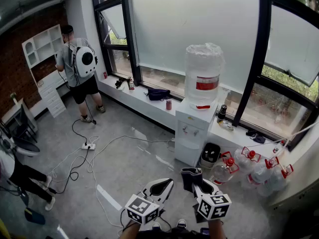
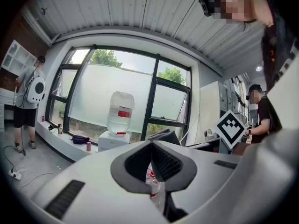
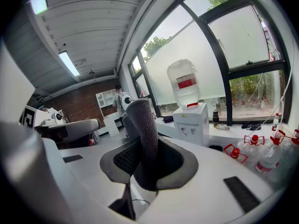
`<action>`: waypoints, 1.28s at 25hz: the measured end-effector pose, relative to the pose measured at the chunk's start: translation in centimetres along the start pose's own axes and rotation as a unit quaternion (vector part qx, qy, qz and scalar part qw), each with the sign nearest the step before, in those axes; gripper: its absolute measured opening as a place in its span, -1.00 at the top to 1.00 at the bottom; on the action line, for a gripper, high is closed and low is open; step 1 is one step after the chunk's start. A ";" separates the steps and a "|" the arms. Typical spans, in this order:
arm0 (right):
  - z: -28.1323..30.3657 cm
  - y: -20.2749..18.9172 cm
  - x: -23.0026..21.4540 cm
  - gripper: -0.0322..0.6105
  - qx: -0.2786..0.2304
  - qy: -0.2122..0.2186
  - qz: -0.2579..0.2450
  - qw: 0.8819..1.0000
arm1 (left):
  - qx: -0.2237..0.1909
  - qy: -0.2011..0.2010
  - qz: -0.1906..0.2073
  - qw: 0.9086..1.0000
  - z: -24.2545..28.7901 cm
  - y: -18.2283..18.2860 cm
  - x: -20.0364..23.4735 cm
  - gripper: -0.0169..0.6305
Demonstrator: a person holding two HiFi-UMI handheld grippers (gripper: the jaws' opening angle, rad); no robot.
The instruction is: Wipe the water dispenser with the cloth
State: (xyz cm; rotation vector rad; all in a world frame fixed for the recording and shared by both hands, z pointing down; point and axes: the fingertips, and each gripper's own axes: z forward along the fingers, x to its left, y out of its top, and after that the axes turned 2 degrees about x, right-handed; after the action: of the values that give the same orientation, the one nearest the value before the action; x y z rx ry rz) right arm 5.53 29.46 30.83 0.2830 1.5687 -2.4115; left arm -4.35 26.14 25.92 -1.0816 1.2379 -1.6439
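The white water dispenser stands against the window ledge with a large clear bottle on top. It is a few steps ahead of both grippers. My right gripper is shut on a dark grey cloth. In the right gripper view the cloth sticks up from between the jaws, and the dispenser lies ahead, slightly right. My left gripper is shut with nothing in it. The left gripper view shows its pads touching at the tips, the dispenser far off and the cloth just beyond.
A person with a white backpack stands at the far left by a white shelf. Cables and a power strip lie on the floor. A black bin and several red-capped water jugs sit right of the dispenser.
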 end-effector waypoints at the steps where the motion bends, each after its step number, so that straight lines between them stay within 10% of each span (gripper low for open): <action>1: 0.0 0.0 -0.1 0.58 0.000 0.000 0.000 1.000 | -0.002 -0.003 -0.003 1.000 0.1 0.0 -0.1 0.89; 32: -2.4 -0.3 -8.2 0.58 0.010 0.034 0.027 0.999 | 0.004 0.050 -0.017 0.999 4.2 -0.7 -3.9 0.89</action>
State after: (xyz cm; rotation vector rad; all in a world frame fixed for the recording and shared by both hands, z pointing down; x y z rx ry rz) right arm 13.28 32.62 32.52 0.4093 1.5454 -2.4004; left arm 0.77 28.72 26.59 -1.0315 1.2813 -1.7462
